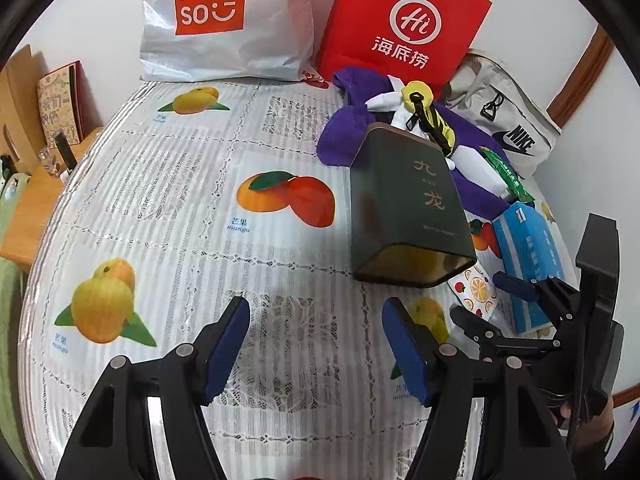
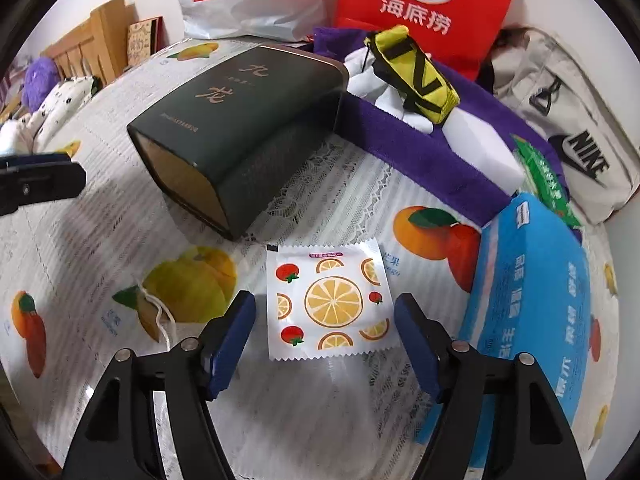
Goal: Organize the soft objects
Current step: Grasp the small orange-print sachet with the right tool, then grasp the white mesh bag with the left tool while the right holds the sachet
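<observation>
My right gripper (image 2: 325,304) is open, tilted down over a white sachet (image 2: 332,300) printed with lemon slices; the sachet lies flat on the tablecloth between the blue pads, touching neither. A blue tissue pack (image 2: 532,292) lies just right of it. Behind them a purple towel (image 2: 420,148) carries a yellow-and-black pouch (image 2: 416,76) and a white soft pack (image 2: 480,140). My left gripper (image 1: 316,312) is open over bare tablecloth, left of the sachet (image 1: 476,288). A dark green tin (image 1: 408,208) lies on its side ahead of it.
A white MINISO bag (image 1: 224,20), a red paper bag (image 1: 404,28) and a grey Nike bag (image 1: 508,120) line the back wall. A tea bag (image 2: 150,312) lies left of the right gripper. A wooden shelf (image 1: 40,200) borders the table's left edge.
</observation>
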The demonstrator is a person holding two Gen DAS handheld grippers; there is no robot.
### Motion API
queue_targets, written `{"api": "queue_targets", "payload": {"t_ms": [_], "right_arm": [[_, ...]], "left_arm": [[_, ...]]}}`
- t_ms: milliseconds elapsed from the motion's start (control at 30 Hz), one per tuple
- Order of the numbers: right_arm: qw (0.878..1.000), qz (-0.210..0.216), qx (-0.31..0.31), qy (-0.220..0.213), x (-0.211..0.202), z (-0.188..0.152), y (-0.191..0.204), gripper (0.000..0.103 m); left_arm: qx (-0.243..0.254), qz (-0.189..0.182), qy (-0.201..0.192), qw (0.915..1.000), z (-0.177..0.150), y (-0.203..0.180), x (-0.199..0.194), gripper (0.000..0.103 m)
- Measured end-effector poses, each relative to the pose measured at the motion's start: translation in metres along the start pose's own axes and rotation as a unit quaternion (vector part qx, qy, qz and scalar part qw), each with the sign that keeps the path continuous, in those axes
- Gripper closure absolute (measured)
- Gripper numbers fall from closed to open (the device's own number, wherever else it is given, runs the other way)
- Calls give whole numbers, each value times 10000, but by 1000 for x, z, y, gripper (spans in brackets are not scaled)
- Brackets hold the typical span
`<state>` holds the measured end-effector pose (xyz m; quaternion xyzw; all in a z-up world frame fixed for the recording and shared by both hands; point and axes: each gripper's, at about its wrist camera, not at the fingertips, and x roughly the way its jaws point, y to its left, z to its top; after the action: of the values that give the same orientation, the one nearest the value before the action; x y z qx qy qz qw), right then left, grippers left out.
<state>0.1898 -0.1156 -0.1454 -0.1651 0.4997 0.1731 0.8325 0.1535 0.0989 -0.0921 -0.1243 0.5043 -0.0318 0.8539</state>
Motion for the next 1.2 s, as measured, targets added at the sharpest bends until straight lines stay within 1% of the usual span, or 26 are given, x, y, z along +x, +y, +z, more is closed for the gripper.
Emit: {"api": "queue_targets", "payload": {"t_ms": [67, 100, 133, 167, 233, 267, 400, 533, 600, 733, 800, 867, 1000, 1067, 1133, 1200], "right_arm": [[10000, 66, 5, -2, 0, 1, 1, 35], [9995, 305, 80, 23, 0, 0, -1, 48], [9988, 459, 157, 40, 0, 1, -2, 64], [9989, 436, 190, 46, -1, 1, -3, 66], [9993, 376, 14, 14, -4, 0, 2, 83], [9994, 338, -8, -10, -6, 0, 3, 86], [9994, 309, -8, -184, -23, -2, 3, 91], [9971, 572, 207, -449, -51, -5, -7, 100], [9960, 630, 266, -573, -64, -9, -11, 100], [9958, 517, 288, -696, -81, -23, -15, 100], [9954, 501, 324, -751, -91, -33, -19, 100], [9951, 507, 378, -765, -101, -46, -23, 100], [9936, 578, 558, -797, -115, -73, -32, 100], [9935, 600, 594, -768, -118, -85, -35, 100], [9937, 580, 630, -730, -119, -96, -37, 100], [9939, 546, 686, -664, -117, -106, -41, 100]], "left_arm": [[-23, -44, 26, 10000, 0, 0, 2, 36], [-25, -62, 33, 10000, 0, 0, 3, 36], [-22, -65, 36, 10000, -1, 0, 3, 36], [-16, -55, 48, 10000, -1, 0, 4, 36], [-7, -49, 52, 10000, -1, -1, 4, 36], [-10, -47, 46, 10000, -2, -1, 3, 36], [26, -51, 4, 10000, -5, -5, -3, 36], [171, -150, 33, 9997, -12, -16, -7, 36], [249, -293, 83, 9992, -18, -26, -7, 36], [380, -506, 194, 9978, -29, -45, -3, 36], [518, -622, 259, 9964, -36, -58, -1, 33], [648, -692, 271, 9951, -42, -71, 2, 25], [929, -821, 386, 9915, -55, -94, 14, 25], [1071, -795, 422, 9902, -59, -102, 20, 24], [1244, -684, 470, 9887, -64, -111, 28, 23], [1447, -562, 406, 9870, -67, -118, 30, 19]]}}
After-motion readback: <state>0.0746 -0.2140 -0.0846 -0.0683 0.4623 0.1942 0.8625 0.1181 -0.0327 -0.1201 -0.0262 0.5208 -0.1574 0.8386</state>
